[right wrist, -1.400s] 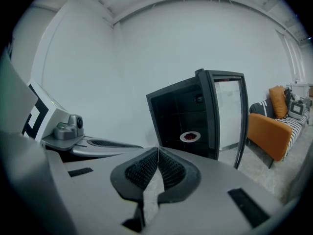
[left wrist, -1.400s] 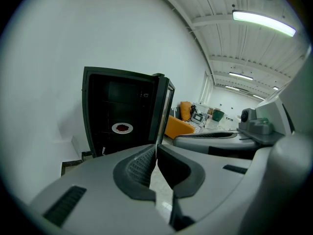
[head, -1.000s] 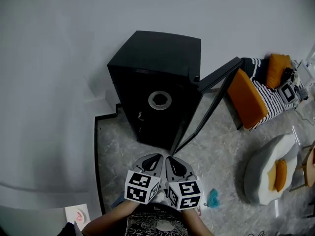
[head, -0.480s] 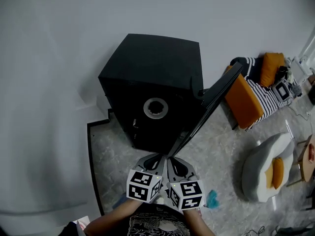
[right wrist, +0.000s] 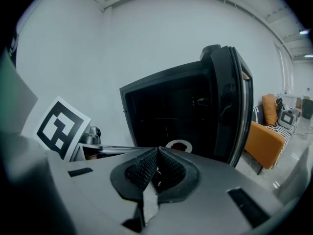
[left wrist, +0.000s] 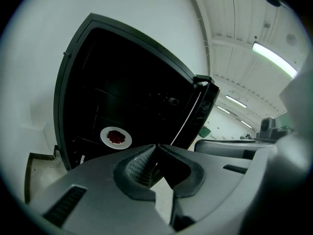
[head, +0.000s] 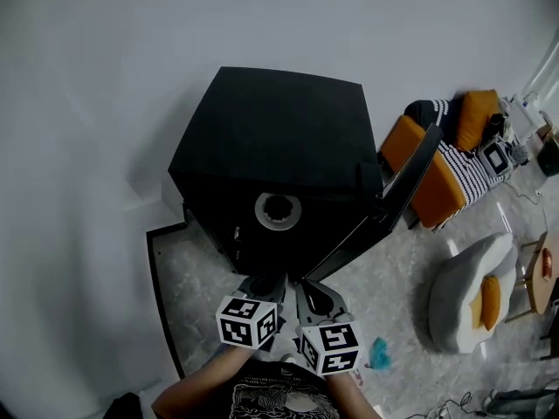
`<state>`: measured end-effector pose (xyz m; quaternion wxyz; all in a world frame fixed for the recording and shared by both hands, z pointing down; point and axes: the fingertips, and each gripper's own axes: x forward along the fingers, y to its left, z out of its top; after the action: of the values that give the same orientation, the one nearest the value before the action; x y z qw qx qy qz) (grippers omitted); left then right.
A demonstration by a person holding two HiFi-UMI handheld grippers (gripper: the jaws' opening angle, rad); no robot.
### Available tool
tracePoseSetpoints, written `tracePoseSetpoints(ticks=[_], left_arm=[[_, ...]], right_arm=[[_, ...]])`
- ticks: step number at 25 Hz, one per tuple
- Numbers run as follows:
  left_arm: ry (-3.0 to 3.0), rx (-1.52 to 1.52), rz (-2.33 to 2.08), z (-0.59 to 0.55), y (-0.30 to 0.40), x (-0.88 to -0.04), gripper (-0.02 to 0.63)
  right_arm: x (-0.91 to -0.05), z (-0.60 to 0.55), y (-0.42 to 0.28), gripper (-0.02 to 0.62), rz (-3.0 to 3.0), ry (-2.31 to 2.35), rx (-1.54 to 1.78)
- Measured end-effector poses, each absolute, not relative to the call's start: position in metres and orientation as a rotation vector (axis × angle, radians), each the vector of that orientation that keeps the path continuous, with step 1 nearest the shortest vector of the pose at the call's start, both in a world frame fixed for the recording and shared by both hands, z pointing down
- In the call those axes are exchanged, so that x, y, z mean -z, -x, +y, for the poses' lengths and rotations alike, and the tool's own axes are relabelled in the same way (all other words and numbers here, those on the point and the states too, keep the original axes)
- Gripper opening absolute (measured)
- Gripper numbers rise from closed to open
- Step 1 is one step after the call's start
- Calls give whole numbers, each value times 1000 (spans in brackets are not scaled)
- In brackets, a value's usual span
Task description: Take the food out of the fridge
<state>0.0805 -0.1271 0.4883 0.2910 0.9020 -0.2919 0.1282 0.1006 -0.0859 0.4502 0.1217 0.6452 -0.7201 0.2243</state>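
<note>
Far to the left of my left gripper I see only white wall and a strip of speckled floor. That gripper is clenched, its ribbed pads pressed tip to tip with nothing between them, and its marker cube sits just behind the jaws. Straight ahead of it stands the black fridge, open, its inside dark. In the left gripper view a white plate sits inside, a little left of the jaw tips and beyond them, clear of them, with a heap of dark red food in its middle. My right gripper is just beside the left one, the two nearly touching, and it is clenched as well, pads together on nothing. From its own view the plate shows just over the jaw tips and slightly to their right, deep in the fridge. The door hangs wide open ahead of the right gripper and to its right. Further right, well apart from both grippers, are an orange and striped sofa and a grey beanbag with an orange cushion. A small teal thing lies on the floor just right of the right gripper and behind it
</note>
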Motion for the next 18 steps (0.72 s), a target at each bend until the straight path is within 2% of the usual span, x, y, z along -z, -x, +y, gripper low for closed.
tracePoseSetpoints(ticks=[18], left_arm=[[-2061,10,-493,-226,-70,-559,23]], right_arm=[[-455,-165,-90,23,-1969,-1993,-676]])
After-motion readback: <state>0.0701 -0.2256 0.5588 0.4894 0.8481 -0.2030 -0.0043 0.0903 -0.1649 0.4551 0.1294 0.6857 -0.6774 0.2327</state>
